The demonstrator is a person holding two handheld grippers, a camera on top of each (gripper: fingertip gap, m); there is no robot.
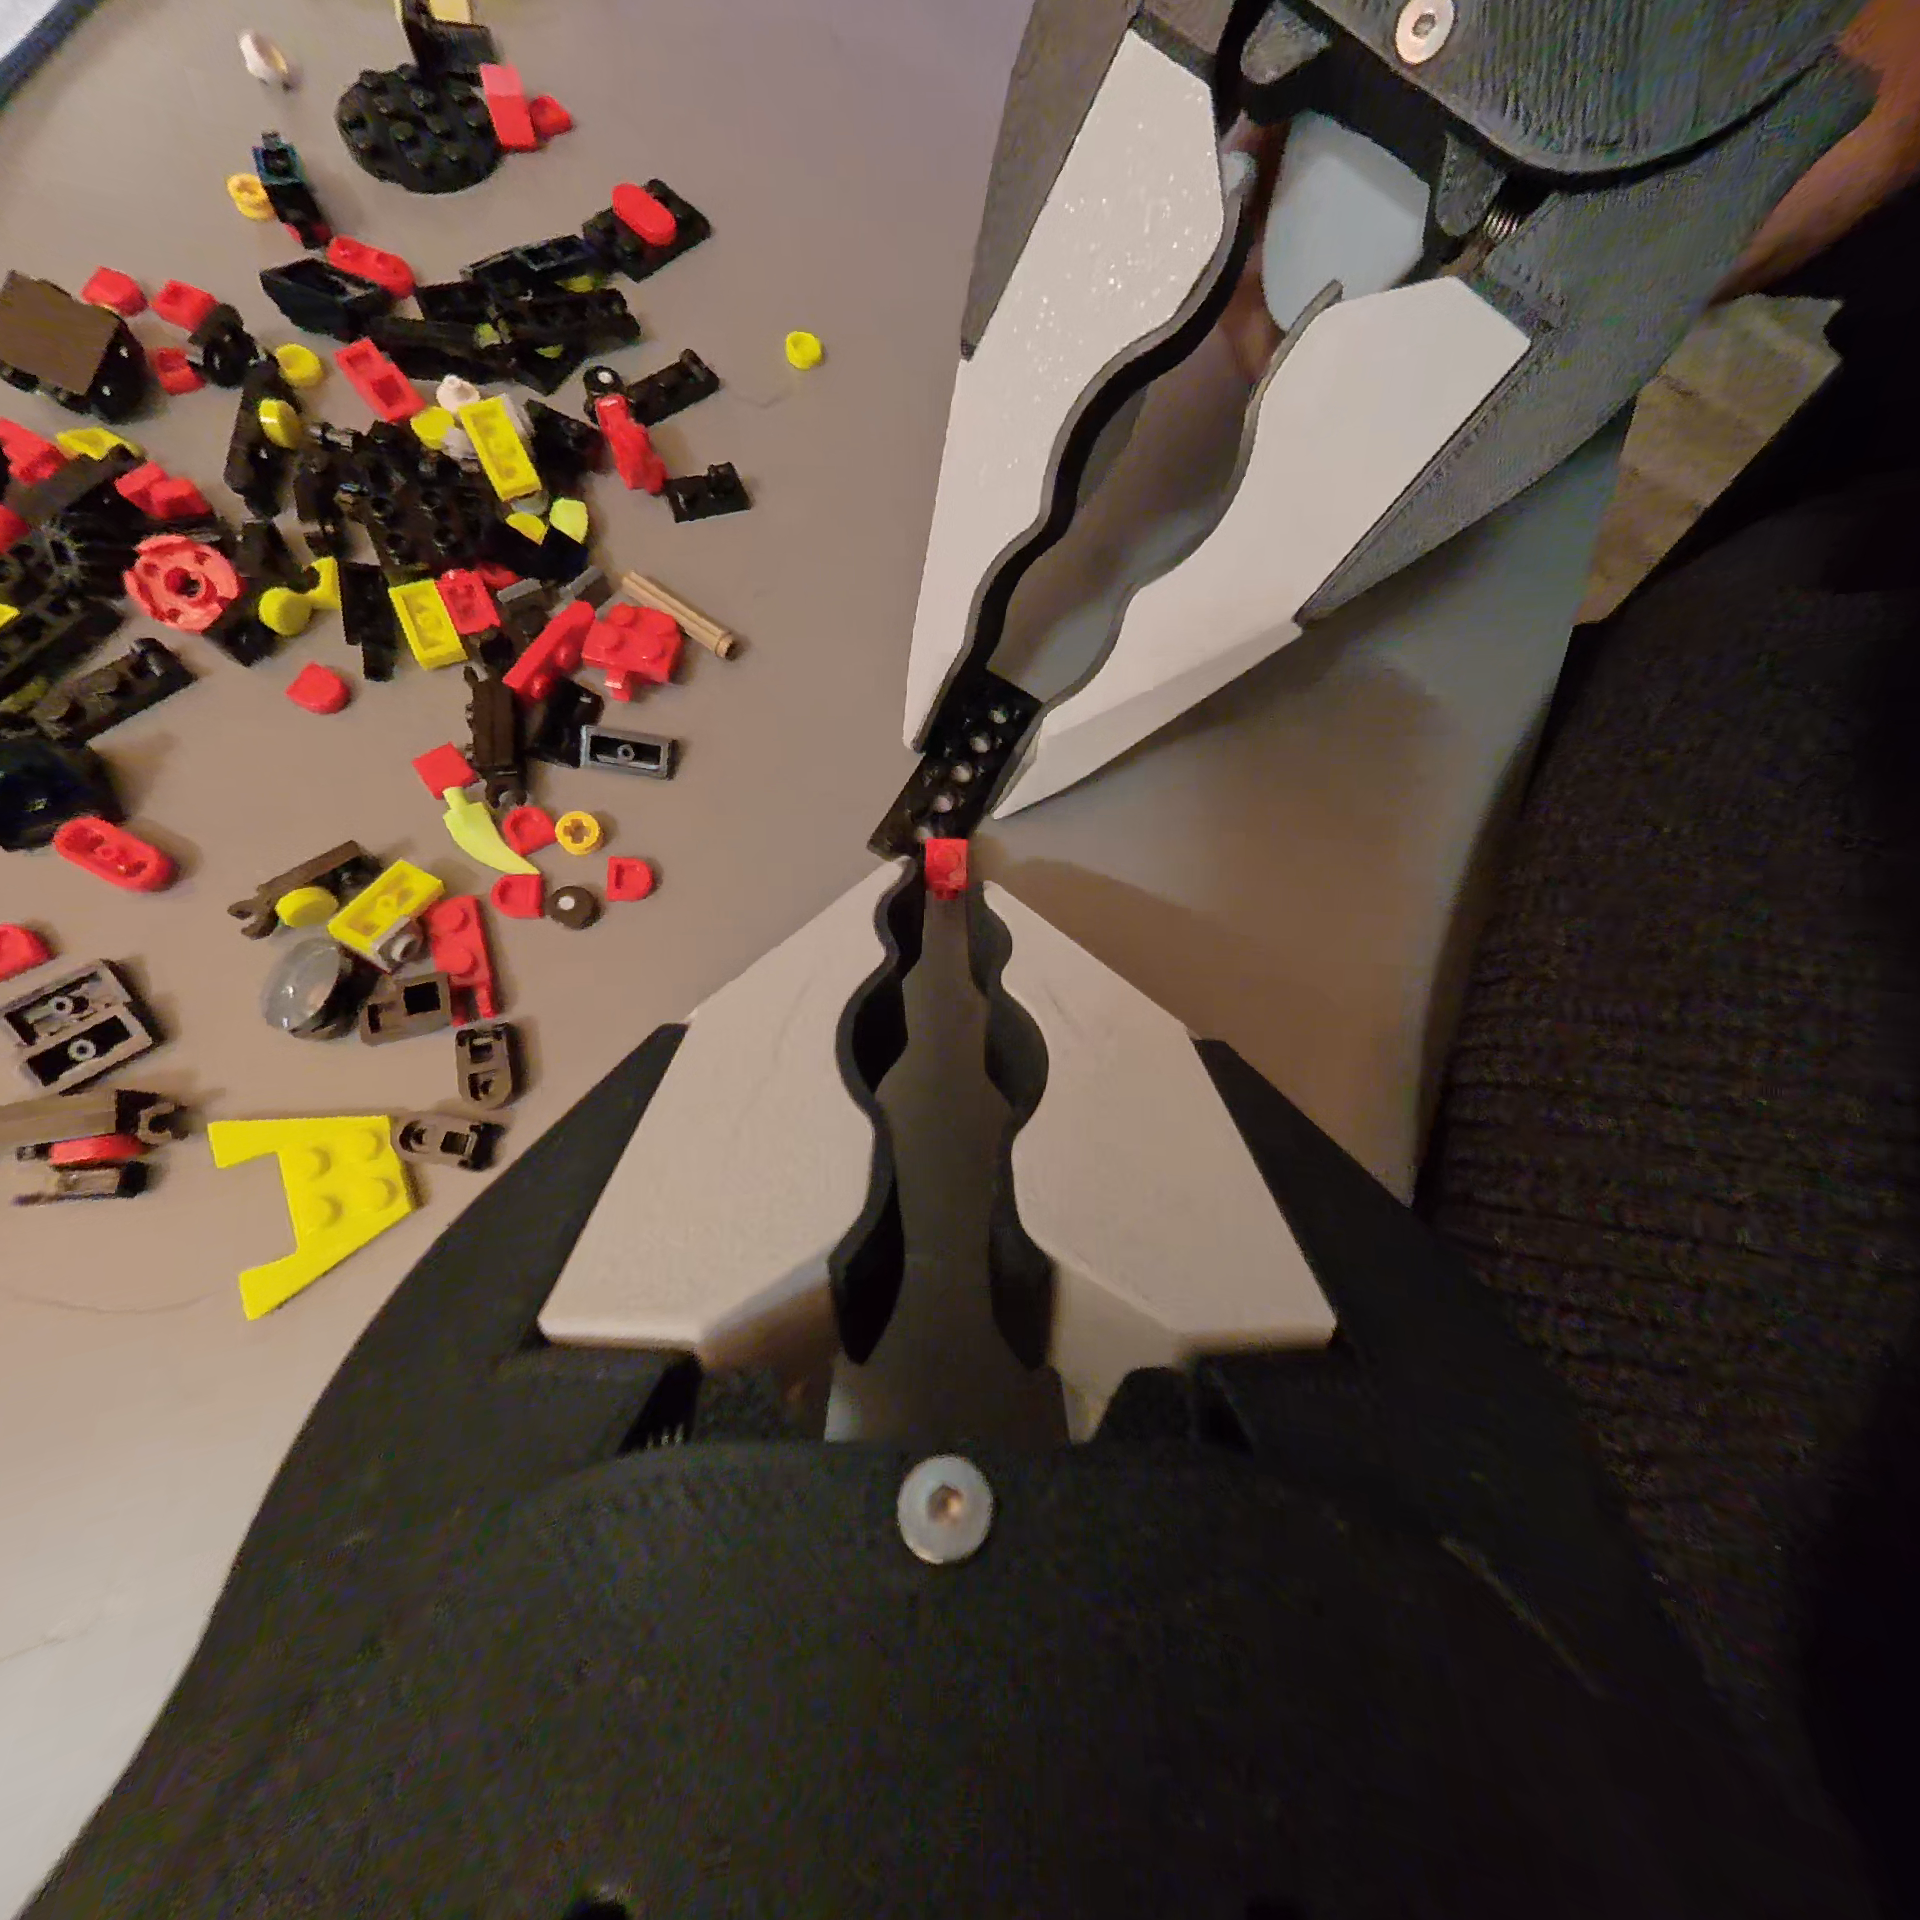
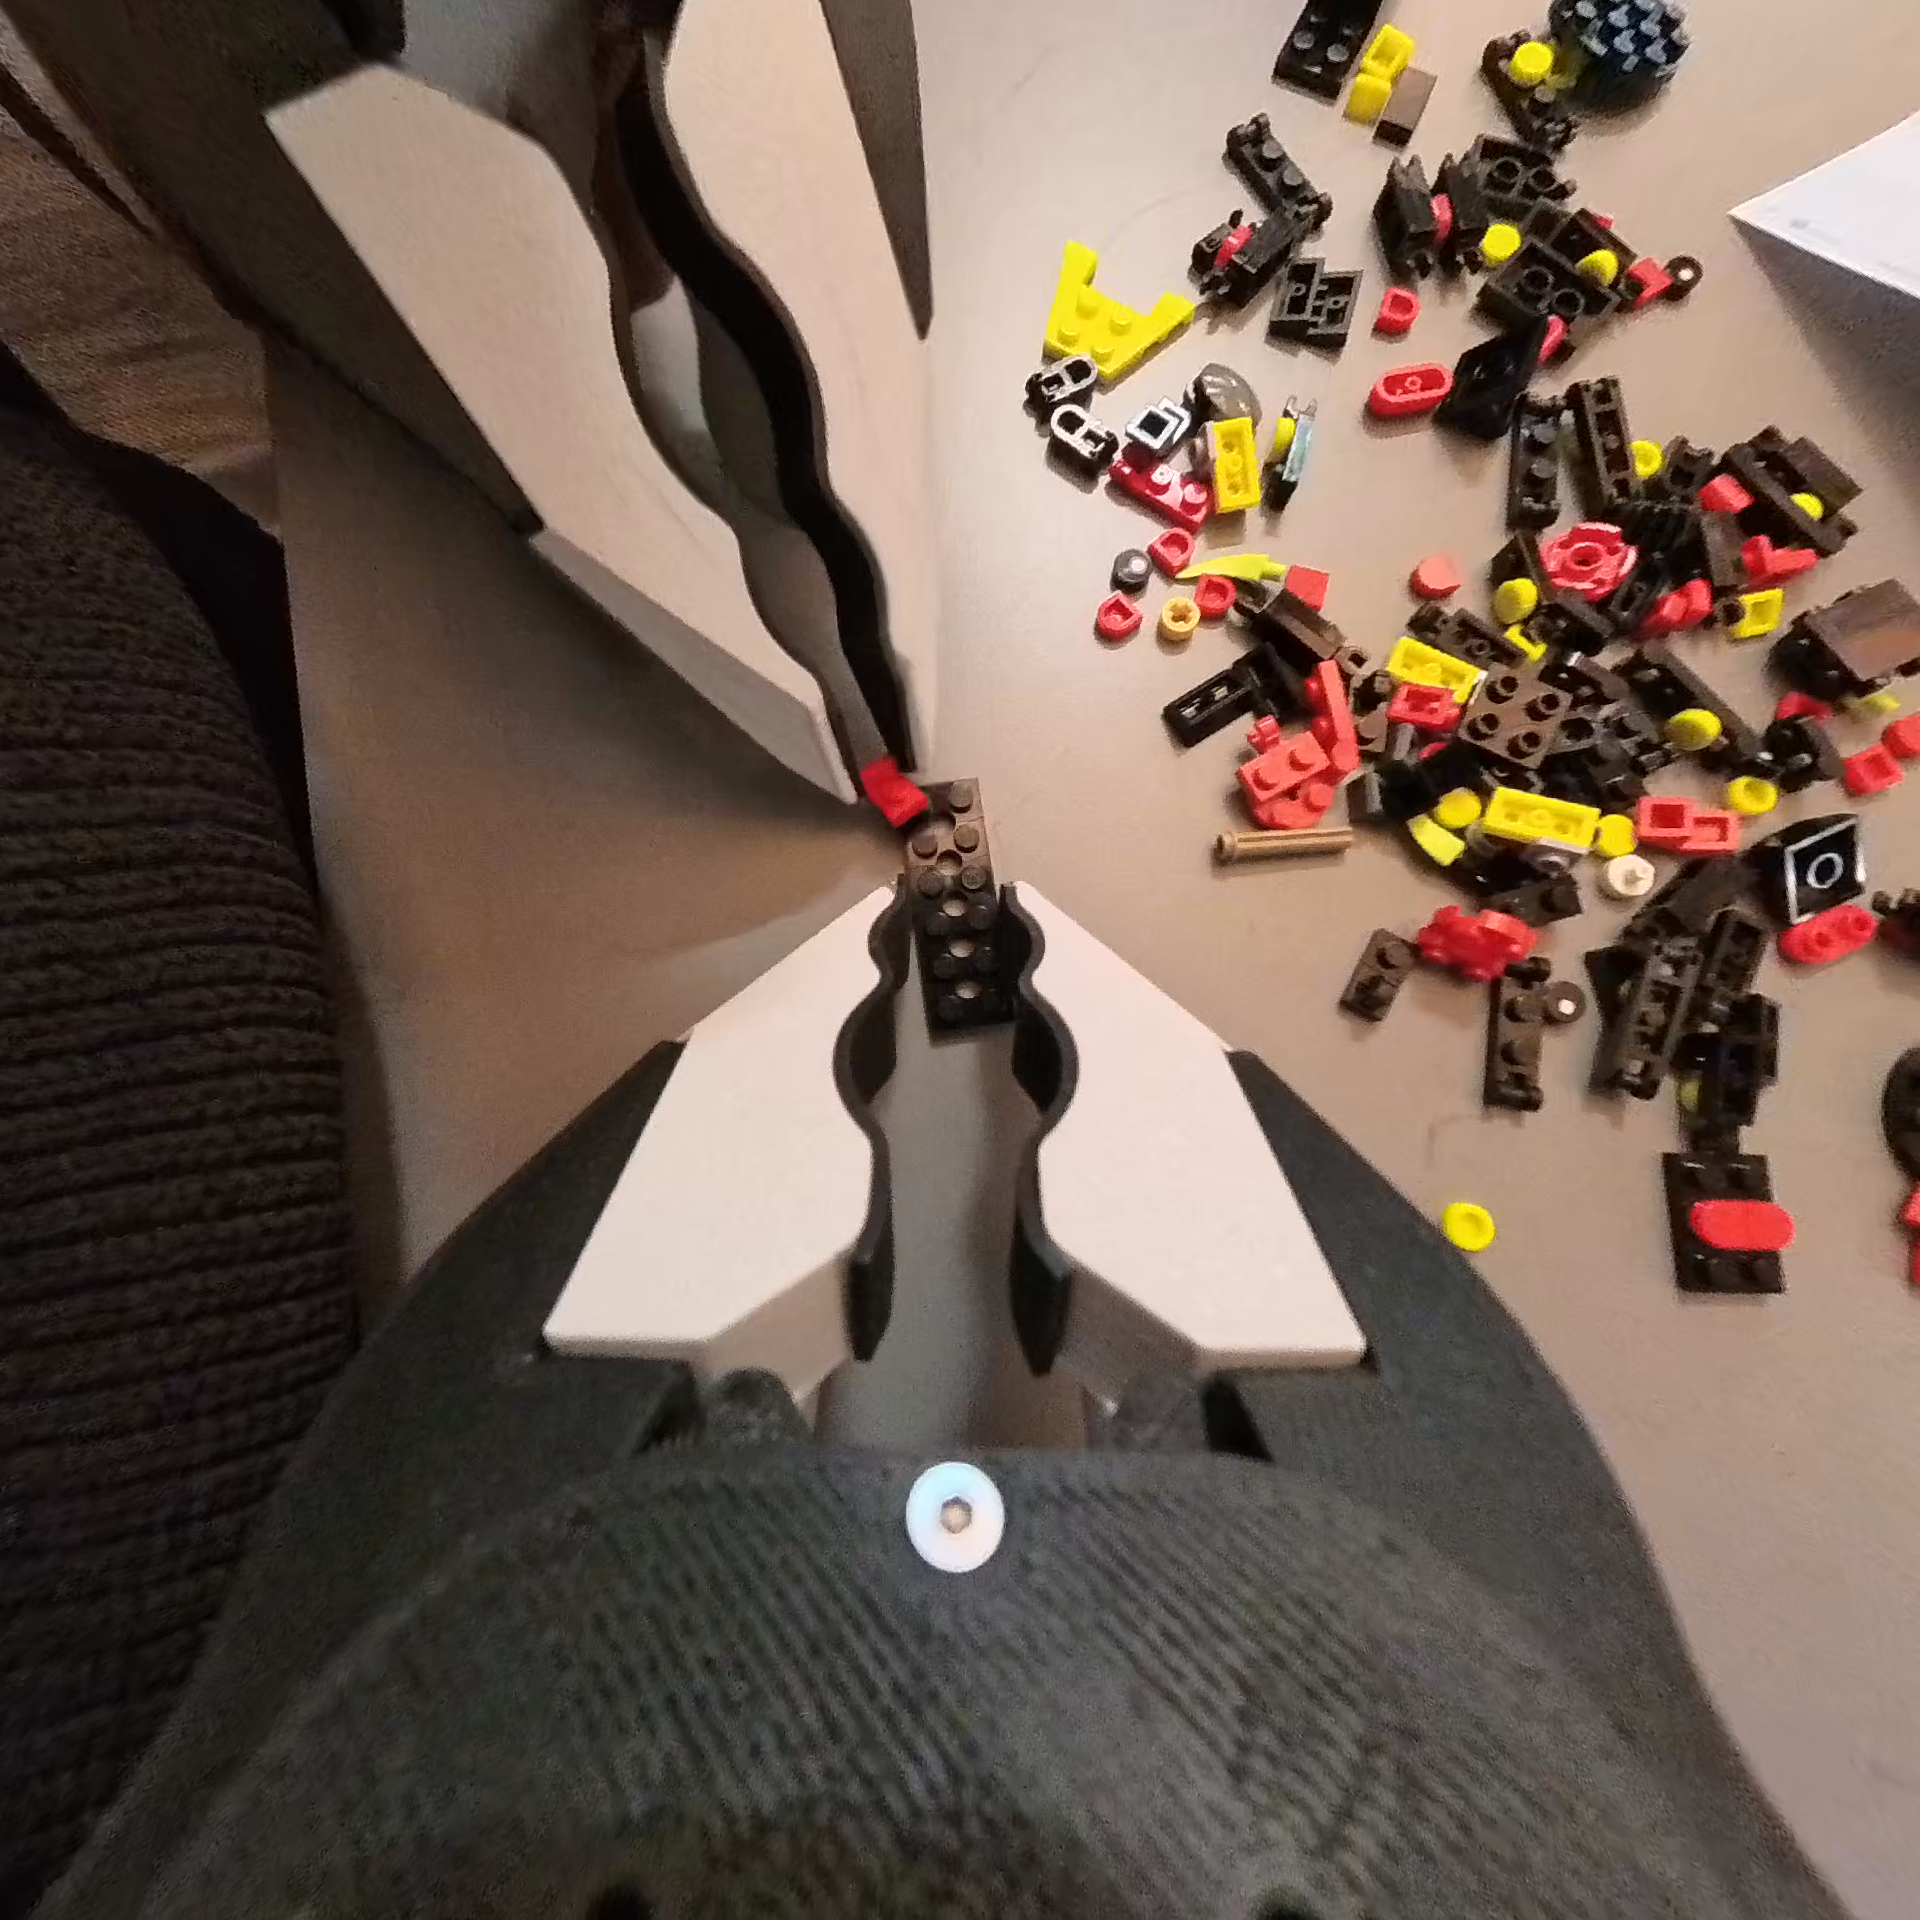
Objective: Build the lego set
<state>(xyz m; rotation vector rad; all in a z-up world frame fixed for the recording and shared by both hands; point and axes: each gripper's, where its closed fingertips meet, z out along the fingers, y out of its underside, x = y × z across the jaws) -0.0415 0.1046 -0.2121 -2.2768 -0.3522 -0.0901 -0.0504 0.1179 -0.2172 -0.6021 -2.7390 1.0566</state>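
My left gripper is shut on a small red brick. My right gripper is shut on a long black plate with studs and holes. The two grippers face each other tip to tip above the grey table. The red brick touches the free end of the black plate. In the left wrist view the right gripper comes in from the top. In the right wrist view the left gripper comes in from the upper left with the red brick at its tip.
A pile of loose black, red and yellow bricks lies on the grey table beside the grippers; it also shows in the right wrist view. A yellow wedge plate, a black round plate and a white paper lie there. Dark fabric borders the table edge. Left and right tips are no more than a few centimetres apart.
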